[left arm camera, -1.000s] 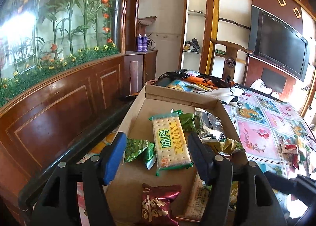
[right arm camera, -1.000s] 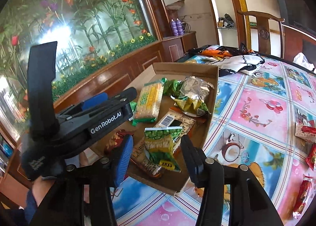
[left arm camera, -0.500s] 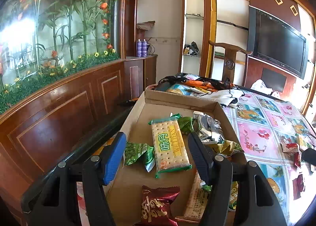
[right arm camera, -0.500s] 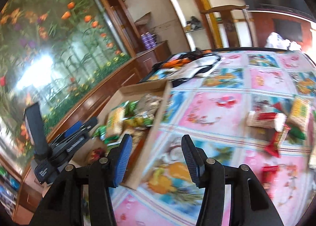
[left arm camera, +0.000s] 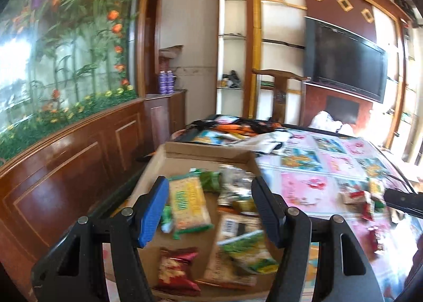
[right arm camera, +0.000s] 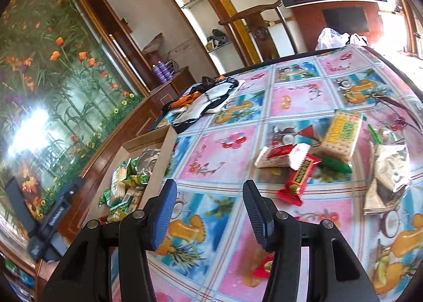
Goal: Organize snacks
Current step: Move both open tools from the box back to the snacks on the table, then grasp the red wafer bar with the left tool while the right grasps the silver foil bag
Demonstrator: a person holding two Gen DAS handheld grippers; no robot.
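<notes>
- Cardboard is where the sorted snacks go: the shallow cardboard box at the left edge of the tabletop already holds a fair heap.
- Inside it, the left wrist view shows a long cracker pack, a red packet at the near end, a green-and-yellow bag lying over a flat barcoded packet, and some green and silver wrappers further back. That part reads as done.
- Left to do, judging by the right wrist view: a loose cluster well apart from the box, on the right side of the flowered cloth. It includes a second cracker pack, a red-and-white packet, a red bar partly under it, a green wrapper and a silver bag.
- One more small red sweet lies on the cloth just behind the right finger of that tool.
- The right gripper has its fingers parted with only tablecloth between them, aimed towards the loose cluster but not yet at it.
- The left gripper hangs over the box, fingers parted and pressing on nothing; the packs seen between them lie on the box floor.
- My estimate: roughly half sorted, with the fetching of the next item just beginning.
</notes>
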